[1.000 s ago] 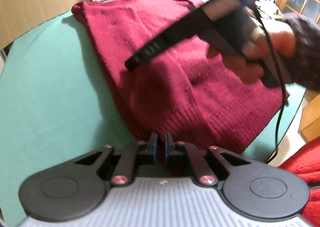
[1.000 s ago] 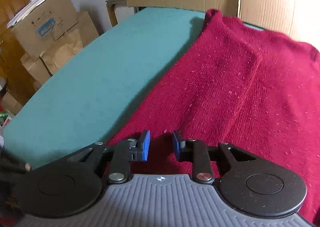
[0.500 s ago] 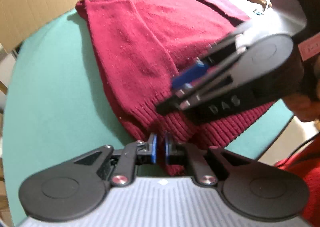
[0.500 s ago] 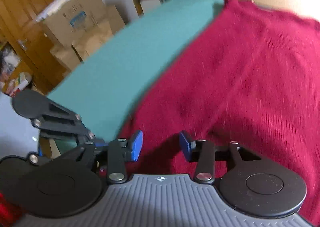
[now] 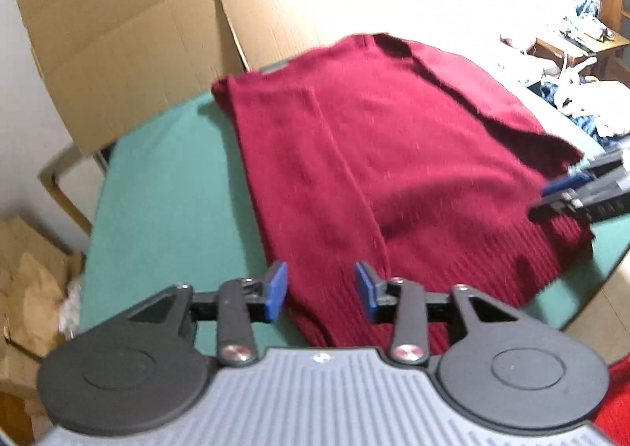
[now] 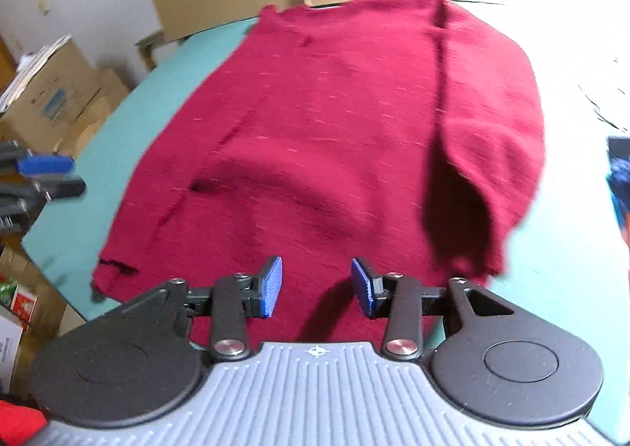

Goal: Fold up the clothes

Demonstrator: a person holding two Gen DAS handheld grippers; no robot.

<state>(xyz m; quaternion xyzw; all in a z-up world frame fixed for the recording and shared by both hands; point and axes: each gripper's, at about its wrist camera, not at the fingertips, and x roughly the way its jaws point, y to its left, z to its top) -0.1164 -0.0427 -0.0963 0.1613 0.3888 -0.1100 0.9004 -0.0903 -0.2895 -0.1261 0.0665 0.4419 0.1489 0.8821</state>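
- now the sweater (image 5: 378,178) lay folded on the green surface (image 5: 165,202).
- left gripper (image 5: 321,290) fingers were opening, nothing between.
- right gripper (image 6: 317,286) fingers stood apart, empty.

You have strong glare washing out the upper right of both views, bleaching the cardboard (image 5: 130,32) behind the table. The red sweater (image 5: 393,178) shows motion smear, worse in your right wrist view. Fisheye bending curves the table edge (image 6: 118,123). Soft shadows fall under the sweater's folded sleeve (image 6: 456,194).
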